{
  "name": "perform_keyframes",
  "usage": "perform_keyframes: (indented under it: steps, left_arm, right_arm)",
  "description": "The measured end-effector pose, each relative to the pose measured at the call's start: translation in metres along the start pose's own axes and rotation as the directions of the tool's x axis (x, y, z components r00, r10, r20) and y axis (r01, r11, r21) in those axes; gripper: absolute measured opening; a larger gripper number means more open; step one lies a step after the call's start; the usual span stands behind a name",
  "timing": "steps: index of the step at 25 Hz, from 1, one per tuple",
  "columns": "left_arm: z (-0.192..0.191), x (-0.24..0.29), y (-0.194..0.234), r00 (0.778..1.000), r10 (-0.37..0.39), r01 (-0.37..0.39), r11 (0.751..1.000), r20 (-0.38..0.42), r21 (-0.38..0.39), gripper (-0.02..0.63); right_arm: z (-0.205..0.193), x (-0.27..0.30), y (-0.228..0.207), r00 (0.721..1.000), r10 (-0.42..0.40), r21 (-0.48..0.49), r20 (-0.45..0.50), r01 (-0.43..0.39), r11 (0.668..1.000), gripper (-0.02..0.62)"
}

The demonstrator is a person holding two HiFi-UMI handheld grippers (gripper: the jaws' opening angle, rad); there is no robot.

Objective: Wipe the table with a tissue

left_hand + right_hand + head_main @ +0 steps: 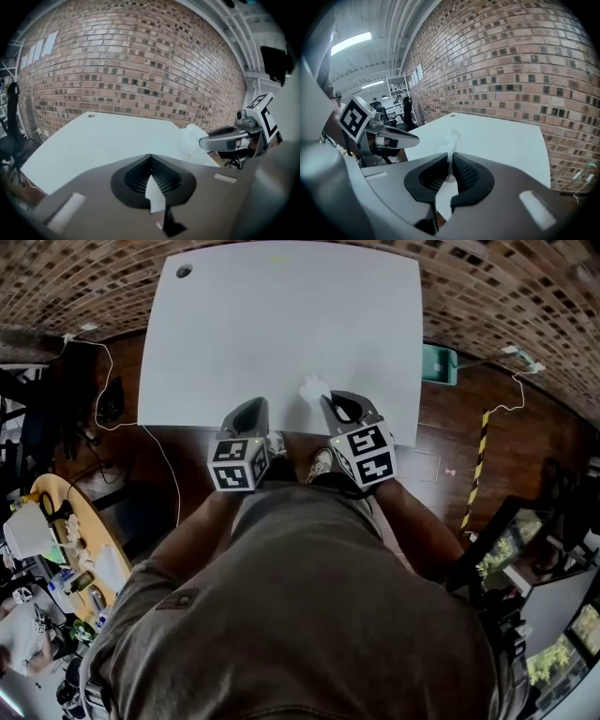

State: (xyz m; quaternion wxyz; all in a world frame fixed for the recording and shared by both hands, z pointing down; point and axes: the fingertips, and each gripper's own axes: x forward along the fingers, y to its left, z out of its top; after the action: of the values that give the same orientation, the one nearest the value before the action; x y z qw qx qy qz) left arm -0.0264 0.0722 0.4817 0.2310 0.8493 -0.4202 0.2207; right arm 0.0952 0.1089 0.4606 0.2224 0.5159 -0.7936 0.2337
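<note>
Table: we see a large white rectangular table [281, 324], with a small round hole [184, 271] at its far left corner.
Tissue: the crumpled white paper tissue [312, 387] is at the near edge of the table, a little right of the middle.
Right gripper: the jaws of our right gripper [335, 401] are clamped on the tissue.
Left gripper: our left gripper [251, 409] is just left of the right one, jaws pressed together and empty.
Far side: a red brick wall [140, 70] stands beyond the table.

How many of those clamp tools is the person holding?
2. The left gripper hovers shut and empty at the table's near edge; the right gripper, beside it, pinches a tissue over the same edge.
</note>
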Motion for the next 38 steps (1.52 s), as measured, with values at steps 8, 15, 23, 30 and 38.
perform_keyframes:
  steps: [8, 15, 23, 30, 38]
  left_arm:
    - [0.007, -0.018, -0.013, 0.999, -0.051, 0.050, 0.998, 0.020, 0.040, 0.002]
    - [0.008, -0.033, -0.008, 0.996, -0.083, 0.081, 0.996, 0.042, 0.048, 0.002]
    - [0.003, -0.045, -0.007, 0.993, -0.102, 0.100, 0.994, 0.055, 0.047, 0.002]
    - [-0.002, -0.053, -0.005, 0.993, -0.107, 0.105, 0.994, 0.058, 0.041, 0.002]
    - [-0.003, -0.059, 0.000, 0.992, -0.101, 0.099, 0.994, 0.074, 0.039, 0.002]
  right_arm:
    - [0.001, -0.023, 0.008, 0.999, -0.045, 0.007, 0.023, 0.045, 0.999, 0.038]
    - [0.004, -0.030, 0.025, 0.996, -0.081, -0.005, 0.033, 0.081, 0.997, 0.038]
    - [0.004, -0.033, 0.040, 0.994, -0.098, -0.008, 0.046, 0.099, 0.995, 0.038]
    - [0.002, -0.033, 0.048, 0.992, -0.110, 0.006, 0.058, 0.110, 0.994, 0.037]
    - [-0.001, -0.033, 0.051, 0.992, -0.117, -0.004, 0.055, 0.117, 0.993, 0.037]
